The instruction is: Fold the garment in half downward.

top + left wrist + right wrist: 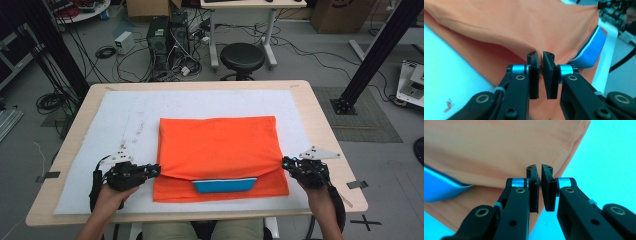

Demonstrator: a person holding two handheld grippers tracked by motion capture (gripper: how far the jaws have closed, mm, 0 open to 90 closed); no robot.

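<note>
An orange shirt (217, 145) lies folded on the white mat (125, 115), its blue collar (224, 185) peeking out under the near fold. My left gripper (158, 170) sits at the left end of that folded-over edge. In the left gripper view the gripper (541, 56) has a pucker of orange cloth (499, 27) pinched between its nearly closed jaws, with the collar (590, 53) to the right. My right gripper (285, 162) holds the right end of the same edge. In the right gripper view the gripper (539, 170) is shut on the cloth (486, 150).
The mat covers most of the wooden table (320, 110). Bare mat lies to the left of and beyond the shirt. On the floor behind the table are a black stool (242, 57), computer towers (167, 37) and tangled cables.
</note>
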